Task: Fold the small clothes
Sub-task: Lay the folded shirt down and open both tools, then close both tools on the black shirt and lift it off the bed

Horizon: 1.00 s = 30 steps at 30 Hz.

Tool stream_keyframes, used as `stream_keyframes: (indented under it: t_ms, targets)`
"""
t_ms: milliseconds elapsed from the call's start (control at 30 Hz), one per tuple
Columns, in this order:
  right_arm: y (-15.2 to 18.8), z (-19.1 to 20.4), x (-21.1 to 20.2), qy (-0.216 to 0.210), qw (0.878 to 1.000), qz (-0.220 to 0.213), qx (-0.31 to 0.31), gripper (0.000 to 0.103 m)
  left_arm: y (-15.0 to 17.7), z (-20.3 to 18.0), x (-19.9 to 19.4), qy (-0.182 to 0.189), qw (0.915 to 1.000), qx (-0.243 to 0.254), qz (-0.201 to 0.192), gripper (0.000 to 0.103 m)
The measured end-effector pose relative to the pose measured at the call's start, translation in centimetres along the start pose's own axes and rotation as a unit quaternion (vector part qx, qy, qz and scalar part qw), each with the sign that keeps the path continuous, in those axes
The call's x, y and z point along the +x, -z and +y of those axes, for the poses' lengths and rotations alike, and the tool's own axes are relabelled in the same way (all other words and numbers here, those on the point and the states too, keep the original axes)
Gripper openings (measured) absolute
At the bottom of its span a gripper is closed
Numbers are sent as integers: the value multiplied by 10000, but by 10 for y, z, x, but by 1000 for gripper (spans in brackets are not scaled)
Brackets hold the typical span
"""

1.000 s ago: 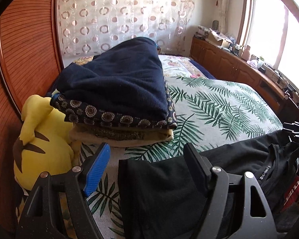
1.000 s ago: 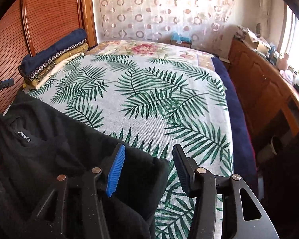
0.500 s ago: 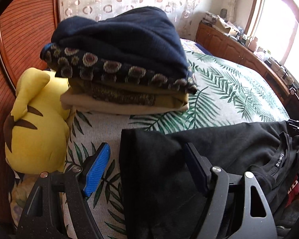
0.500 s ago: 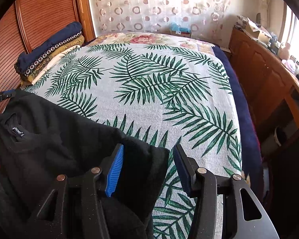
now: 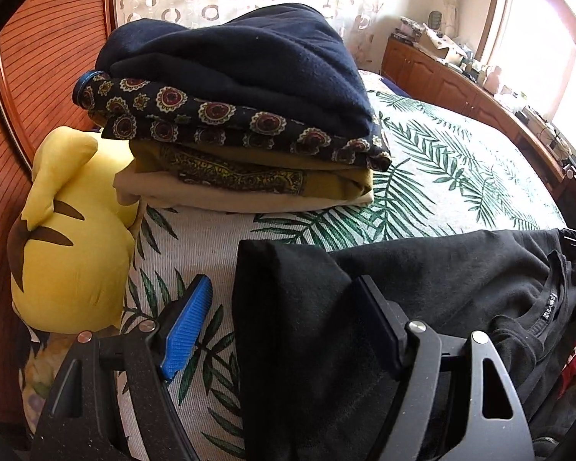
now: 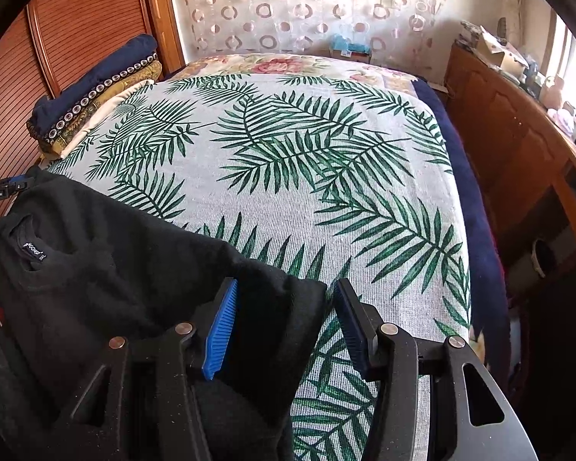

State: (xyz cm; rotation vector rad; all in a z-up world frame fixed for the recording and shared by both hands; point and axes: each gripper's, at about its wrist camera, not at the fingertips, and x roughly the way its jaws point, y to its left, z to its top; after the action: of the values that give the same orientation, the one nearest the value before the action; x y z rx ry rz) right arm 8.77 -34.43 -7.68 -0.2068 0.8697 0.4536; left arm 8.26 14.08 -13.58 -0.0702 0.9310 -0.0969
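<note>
palm-print bedspread (image 6: 307, 161) bare toward 12 o'clock, folded stack (image 5: 245, 115) and yellow plush (image 5: 69, 238) at 10, wooden cabinets (image 6: 518, 146) at 3, black shirt (image 6: 115, 261) between released left gripper (image 5: 284, 322) and right gripper (image 6: 284, 326)

Sunlit window (image 5: 533, 46), wooden cabinets (image 6: 510, 134), circle-patterned curtain (image 6: 307, 7), palm-print bed (image 6: 307, 161).

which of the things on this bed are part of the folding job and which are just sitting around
Part of the job:
black knit top with neck label
left gripper
right gripper

Just lying about:
yellow plush toy
stack of folded blankets, navy on top
palm-leaf print bedspread
wooden sideboard
</note>
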Motion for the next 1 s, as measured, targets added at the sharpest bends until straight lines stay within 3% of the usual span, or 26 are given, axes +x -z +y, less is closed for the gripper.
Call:
stream_keyframes:
  t_ms: [67, 100, 133, 167, 233, 367, 567, 767, 1000]
  targets:
    - [1, 5, 0, -19, 10000, 4, -90, 53, -3, -2, 1, -5, 10000, 47, 66, 76]
    - [2, 8, -1, -55, 9998, -5, -168, 45, -4, -4, 1, 27, 9999, 98, 103, 72]
    - [3, 10, -2, -199, 9996, -21, -215, 38, -5, -6, 0, 83, 9998, 141, 113, 58]
    - [3, 12, -2, -376, 9990, -6, -239, 23, -5, -8, -2, 239, 9995, 168, 145, 50]
    - [4, 16, -3, -534, 9980, 30, -329, 18, -8, -13, -4, 516, 9981, 229, 261, 17]
    - [4, 18, -22, -568, 9975, -280, -306, 15, -14, -30, -35, 575, 9973, 429, -183, 13]
    - [-6, 21, -107, -625, 9886, -1337, -305, 14, -47, -57, -115, 879, 9870, 710, -1141, 13]
    - [-26, 29, -206, -296, 9720, -2262, -569, 14, -87, -70, -187, 1006, 9690, 839, -2096, 13]
    - [-37, 41, -285, 132, 9518, -2970, -758, 14, -99, -73, -252, 1118, 9469, 782, -2911, 13]
